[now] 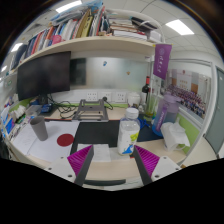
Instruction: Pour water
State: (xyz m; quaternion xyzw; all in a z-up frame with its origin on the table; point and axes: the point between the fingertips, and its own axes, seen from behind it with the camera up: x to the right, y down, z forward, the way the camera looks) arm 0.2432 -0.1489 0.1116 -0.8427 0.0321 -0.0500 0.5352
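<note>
A white plastic bottle with a yellow and blue label stands upright on the wooden desk, just beyond my right finger. A grey cup stands farther off to the left, past the left finger. My gripper hangs above the desk with its two purple pads wide apart and nothing between them.
A black mat and a white sheet with a red disc lie on the desk ahead. A monitor stands at the back left, shelves of books above. A white box and blue cloth sit right.
</note>
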